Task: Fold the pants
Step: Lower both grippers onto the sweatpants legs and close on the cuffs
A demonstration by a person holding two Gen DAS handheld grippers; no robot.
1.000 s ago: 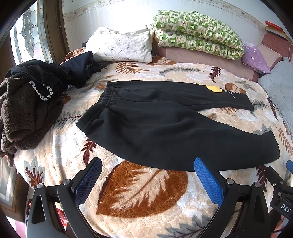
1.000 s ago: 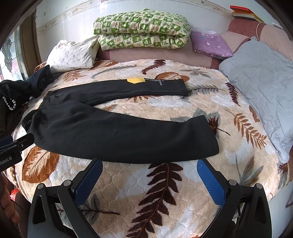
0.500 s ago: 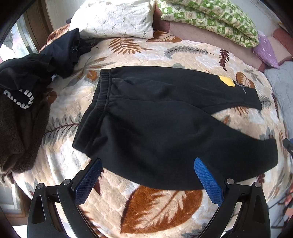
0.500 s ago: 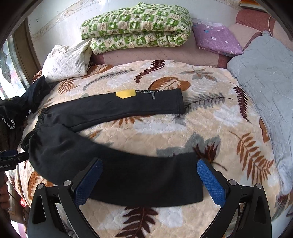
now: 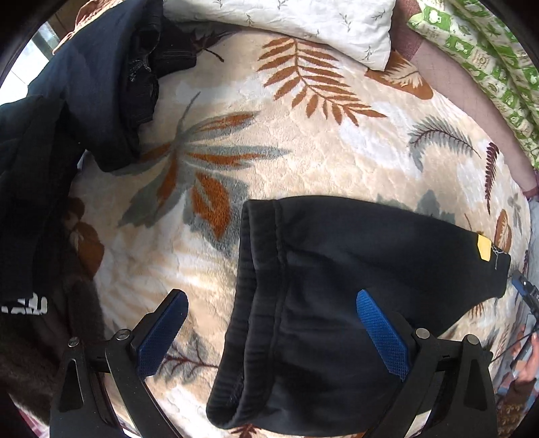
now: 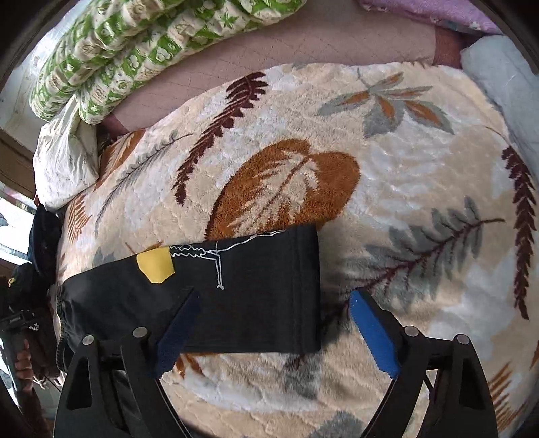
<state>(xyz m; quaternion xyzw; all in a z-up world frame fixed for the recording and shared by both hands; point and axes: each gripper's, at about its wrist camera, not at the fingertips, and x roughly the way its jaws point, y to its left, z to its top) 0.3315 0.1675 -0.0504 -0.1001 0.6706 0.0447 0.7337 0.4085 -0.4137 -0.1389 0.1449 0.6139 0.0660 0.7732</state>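
Note:
Black pants (image 5: 353,269) lie flat on the leaf-patterned blanket (image 5: 303,151). Their ribbed waistband (image 5: 259,286) runs top to bottom between the blue pads of my left gripper (image 5: 271,333), which points straight down, open, just above it. In the right wrist view the far leg, with its yellow patch (image 6: 155,266) and white line drawing, ends in a cuff (image 6: 303,286). My right gripper (image 6: 274,333) hangs over that cuff. Its jaws are closing with the cuff end between them, and the pads (image 6: 370,337) do not press the cloth.
A heap of dark clothes (image 5: 67,134) lies at the blanket's left edge. A white pillow (image 5: 286,27) and a green patterned quilt (image 6: 134,50) line the back, and a pale blue pillow (image 6: 498,74) sits at the right. A person's hand (image 6: 23,364) shows at the left edge.
Both grippers moved forward and down over the bed, the left to above the waistband, the right past the near leg to the far leg's cuff. The right jaws narrowed slightly.

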